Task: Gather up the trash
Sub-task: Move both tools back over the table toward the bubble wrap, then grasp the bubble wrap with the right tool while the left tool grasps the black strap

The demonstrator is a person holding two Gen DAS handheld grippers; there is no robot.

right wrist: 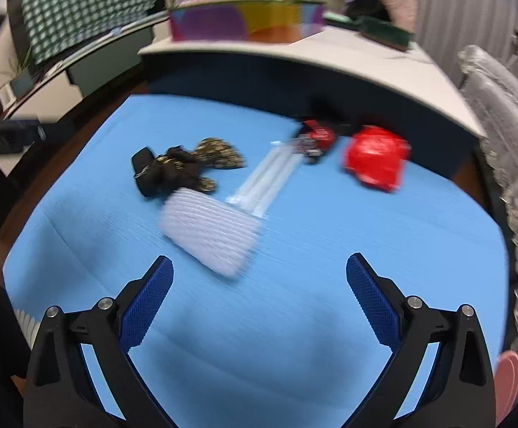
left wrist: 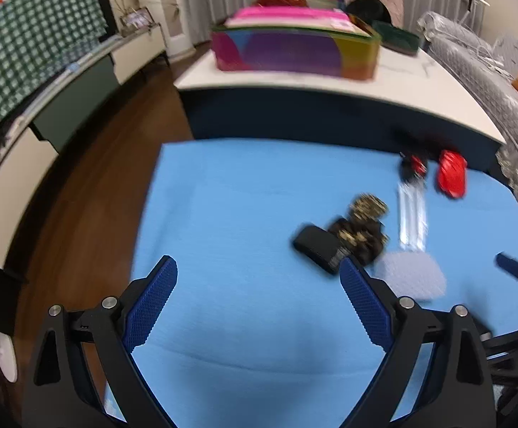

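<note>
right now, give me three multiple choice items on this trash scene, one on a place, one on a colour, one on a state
1. Where does the red crumpled wrapper lie?
A. on the wooden floor
B. on the blue mat, near its far edge
C. on the white table

2. What colour are the pads on the gripper fingers?
A. blue
B. green
C. yellow

3. What state is the right gripper in?
A. shut on the wrapper
B. shut on nothing
C. open and holding nothing

Answers: 1 B, the wrapper sits on the mat just before the white table. 2 A, both textured pads show dark blue. 3 C, the fingers stand wide apart with only mat between them.
</note>
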